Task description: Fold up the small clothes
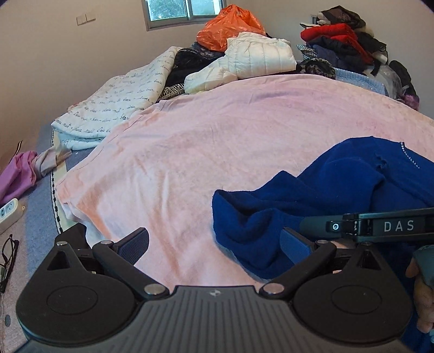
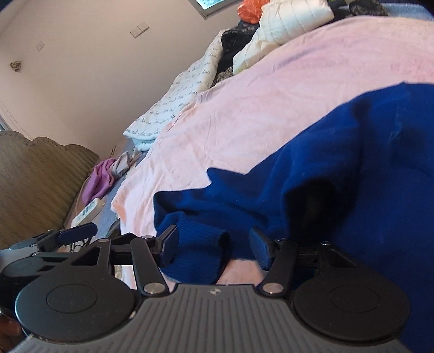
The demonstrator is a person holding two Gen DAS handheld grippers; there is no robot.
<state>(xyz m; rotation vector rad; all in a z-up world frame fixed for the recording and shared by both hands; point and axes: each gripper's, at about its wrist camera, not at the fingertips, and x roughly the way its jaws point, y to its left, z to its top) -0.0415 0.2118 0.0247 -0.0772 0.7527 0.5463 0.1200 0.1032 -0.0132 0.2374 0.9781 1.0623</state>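
A crumpled royal-blue knit garment [image 1: 312, 201] lies on the pink sheet [image 1: 203, 141] at the near right. My left gripper [image 1: 214, 244] is open, its right finger touching the garment's near edge. The right gripper's side, marked DAS [image 1: 379, 225], crosses in from the right. In the right wrist view the garment [image 2: 339, 168] fills the right side. My right gripper [image 2: 214, 248] is open, with a ribbed cuff [image 2: 200, 249] lying between its fingers. The left gripper [image 2: 67, 239] shows at the lower left.
White puffer jacket [image 1: 252, 59], orange plastic bag [image 1: 230, 24], piled dark and red clothes [image 1: 344, 40] at the far end. Script-printed quilt [image 1: 116, 100] at left. Purple cloth [image 1: 16, 176], power strip [image 1: 8, 211], glasses [image 1: 8, 258] at the left edge. Headboard [image 2: 32, 184] in the right wrist view.
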